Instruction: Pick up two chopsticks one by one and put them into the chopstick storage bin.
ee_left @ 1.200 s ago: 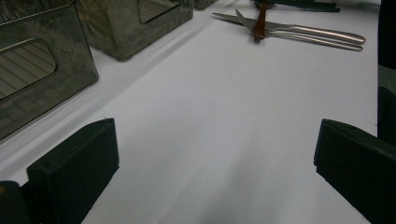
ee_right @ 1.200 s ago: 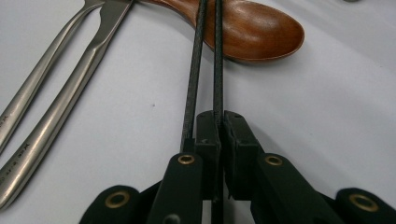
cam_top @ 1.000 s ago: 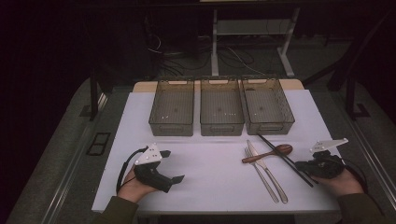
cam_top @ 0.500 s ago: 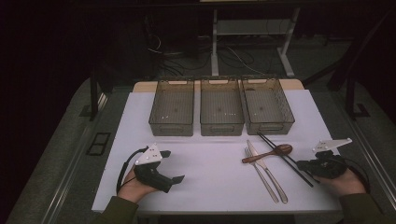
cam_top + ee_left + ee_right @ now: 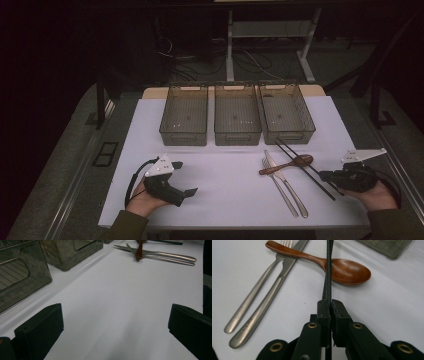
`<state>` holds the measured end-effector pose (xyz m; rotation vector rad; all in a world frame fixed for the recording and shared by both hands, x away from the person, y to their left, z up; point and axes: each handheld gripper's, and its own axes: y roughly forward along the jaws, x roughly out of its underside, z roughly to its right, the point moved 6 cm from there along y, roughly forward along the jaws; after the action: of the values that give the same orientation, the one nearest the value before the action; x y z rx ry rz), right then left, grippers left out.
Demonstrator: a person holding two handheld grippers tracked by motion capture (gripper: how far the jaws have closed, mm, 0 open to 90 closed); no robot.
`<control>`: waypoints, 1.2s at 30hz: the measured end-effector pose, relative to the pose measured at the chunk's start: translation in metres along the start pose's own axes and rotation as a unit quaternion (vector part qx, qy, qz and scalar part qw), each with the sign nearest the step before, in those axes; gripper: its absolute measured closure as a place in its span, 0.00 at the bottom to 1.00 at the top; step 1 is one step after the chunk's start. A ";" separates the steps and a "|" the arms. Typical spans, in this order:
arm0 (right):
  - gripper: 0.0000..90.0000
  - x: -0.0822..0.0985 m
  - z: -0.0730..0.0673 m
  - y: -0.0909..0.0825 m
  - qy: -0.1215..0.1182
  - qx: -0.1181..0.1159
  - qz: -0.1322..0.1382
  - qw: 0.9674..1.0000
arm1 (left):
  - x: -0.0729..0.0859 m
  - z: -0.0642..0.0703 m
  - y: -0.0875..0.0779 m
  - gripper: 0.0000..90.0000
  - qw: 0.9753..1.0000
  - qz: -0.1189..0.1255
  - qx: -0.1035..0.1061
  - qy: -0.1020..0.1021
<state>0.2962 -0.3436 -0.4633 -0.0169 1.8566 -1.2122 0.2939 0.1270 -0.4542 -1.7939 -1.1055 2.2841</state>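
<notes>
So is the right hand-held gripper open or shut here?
Shut: the right hand-held gripper has its jaws pressed together on the thin black chopsticks.

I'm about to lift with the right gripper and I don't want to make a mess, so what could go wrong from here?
1. The right gripper is shut on the black chopsticks near one end, so they may pivot or slip out when lifted.
2. The chopsticks seem to cross over the wooden spoon, whose handle rests on the fork and knife. Dragging instead of lifting could knock these about.
</notes>
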 end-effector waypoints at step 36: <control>0.94 -0.069 -0.030 0.015 -0.020 -0.041 0.049 0.998 | 0.003 -0.001 0.006 0.00 1.000 0.006 0.005 -0.006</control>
<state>0.3242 -0.2833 -0.4250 0.0047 1.8495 -1.0603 0.2961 0.1241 -0.4596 -1.7907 -1.0851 2.3047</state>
